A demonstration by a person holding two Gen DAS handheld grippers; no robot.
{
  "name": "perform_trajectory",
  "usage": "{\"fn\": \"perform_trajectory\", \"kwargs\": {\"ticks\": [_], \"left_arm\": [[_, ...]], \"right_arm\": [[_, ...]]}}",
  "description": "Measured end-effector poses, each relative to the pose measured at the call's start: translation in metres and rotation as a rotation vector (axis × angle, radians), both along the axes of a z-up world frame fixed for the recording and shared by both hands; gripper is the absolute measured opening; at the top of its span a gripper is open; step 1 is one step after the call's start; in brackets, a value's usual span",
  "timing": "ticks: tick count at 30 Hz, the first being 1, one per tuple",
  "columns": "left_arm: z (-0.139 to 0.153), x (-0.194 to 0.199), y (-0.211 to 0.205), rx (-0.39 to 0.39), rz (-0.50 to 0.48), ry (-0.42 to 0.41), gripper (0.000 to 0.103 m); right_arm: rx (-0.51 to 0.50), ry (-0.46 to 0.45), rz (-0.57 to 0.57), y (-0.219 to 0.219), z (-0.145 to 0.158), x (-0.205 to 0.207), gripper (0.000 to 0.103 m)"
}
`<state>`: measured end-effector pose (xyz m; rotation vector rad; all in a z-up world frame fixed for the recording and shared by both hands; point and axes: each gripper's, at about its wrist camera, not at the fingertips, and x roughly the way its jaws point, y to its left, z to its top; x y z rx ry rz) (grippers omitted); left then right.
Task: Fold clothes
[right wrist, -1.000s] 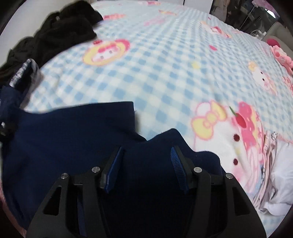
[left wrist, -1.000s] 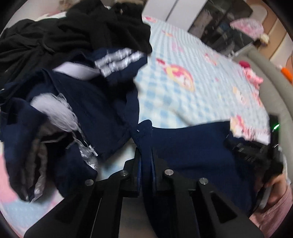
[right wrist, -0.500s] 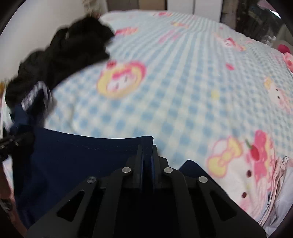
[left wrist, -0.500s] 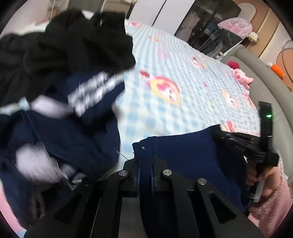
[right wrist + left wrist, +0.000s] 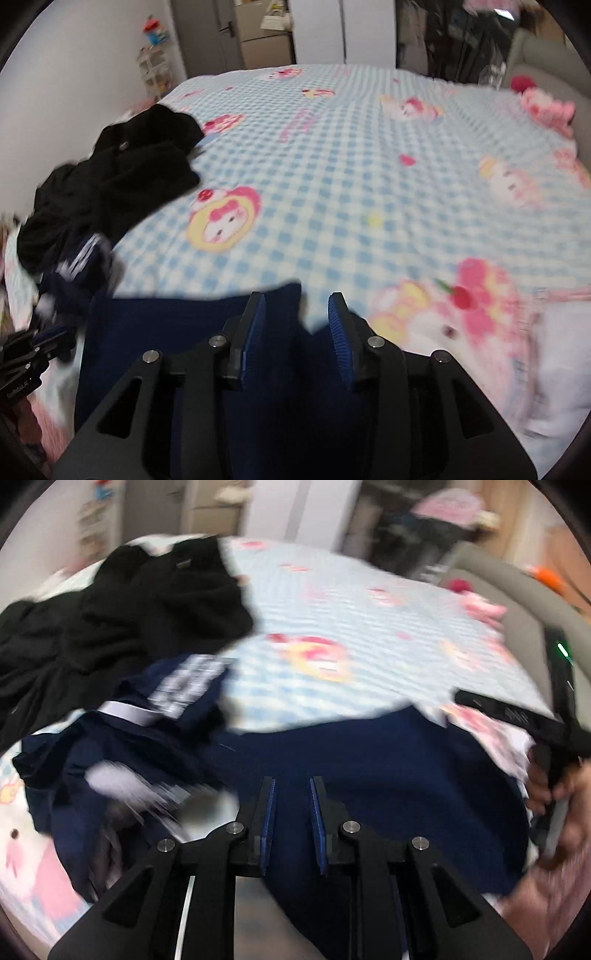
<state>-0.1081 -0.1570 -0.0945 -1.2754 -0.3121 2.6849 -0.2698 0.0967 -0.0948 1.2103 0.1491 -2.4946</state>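
A navy garment [image 5: 388, 768] lies spread on the checked blanket, blurred by motion. My left gripper [image 5: 291, 786] hovers over its near edge, open, the blue pads parted with the cloth seen in the gap below. In the right wrist view the same navy garment [image 5: 166, 332] fills the lower left. My right gripper [image 5: 297, 299] is open above its far corner, which shows between the fingers. A hand holds the right gripper's black body at the right of the left wrist view.
A heap of black clothes [image 5: 129, 602] and a crumpled navy piece with white stripes [image 5: 177, 690] lie to the left. The blue-checked cartoon blanket [image 5: 369, 147] stretches ahead. White and pink cloth [image 5: 554, 350] lies at the right. A pink plush [image 5: 546, 103] sits by the grey padded edge.
Half a second ago both grippers were shut on the navy garment's edge. Both have opened, and the garment lies released on the blanket. Both views have tilted up.
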Motion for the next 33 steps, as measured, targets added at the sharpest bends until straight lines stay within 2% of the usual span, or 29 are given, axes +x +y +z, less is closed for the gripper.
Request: {"fn": "perform_trajectory", "kwargs": {"ticks": [2,4,8,10,12,14,17,21,22,23,26,28,30,33], "left_arm": [[-0.005,0.012,0.018,0.056,-0.063,-0.020,0.020],[-0.020,0.017,0.033,0.073,-0.084,-0.059,0.020],[-0.057,0.024,0.043,0.078,-0.051,-0.160,0.019],[-0.064,0.030,0.046,0.044,-0.035,-0.178,0.019],[-0.054,0.028,0.054,0.034,-0.061,-0.171,0.019],[-0.044,0.026,0.062,0.025,-0.089,-0.162,0.019],[-0.028,0.022,0.074,0.012,-0.130,-0.149,0.019],[-0.007,0.017,0.090,-0.005,-0.186,-0.132,0.019],[-0.001,0.003,0.103,-0.004,-0.203,-0.118,0.019],[0.002,-0.010,0.118,-0.011,-0.229,-0.103,0.019],[0.007,-0.053,0.155,-0.069,-0.253,-0.088,0.022],[0.007,-0.085,0.171,-0.092,-0.241,-0.094,0.029],[0.003,-0.105,0.174,-0.120,-0.217,-0.091,0.032],[-0.005,-0.130,0.191,-0.142,-0.218,-0.083,0.033]], "right_arm": [[0.018,0.004,0.054,0.006,0.015,0.038,0.036],[0.000,-0.027,0.082,0.020,0.014,0.076,0.036],[-0.006,-0.145,0.089,0.030,-0.034,0.131,0.036],[0.024,-0.170,0.066,0.034,-0.059,0.142,0.036],[0.038,-0.168,0.047,0.042,-0.078,0.152,0.035],[0.018,-0.157,0.027,0.045,-0.075,0.154,0.035],[-0.069,-0.084,0.011,0.060,-0.043,0.164,0.035],[-0.015,0.040,-0.132,0.108,-0.011,0.158,0.039],[-0.001,0.071,-0.169,0.120,-0.004,0.157,0.039],[0.032,0.058,-0.226,0.136,-0.005,0.149,0.040],[0.035,-0.030,-0.328,0.182,-0.017,0.126,0.040],[0.000,-0.067,-0.349,0.201,-0.025,0.119,0.042],[-0.031,-0.096,-0.367,0.216,-0.034,0.112,0.053],[-0.030,-0.131,-0.385,0.213,-0.050,0.097,0.055]]}}
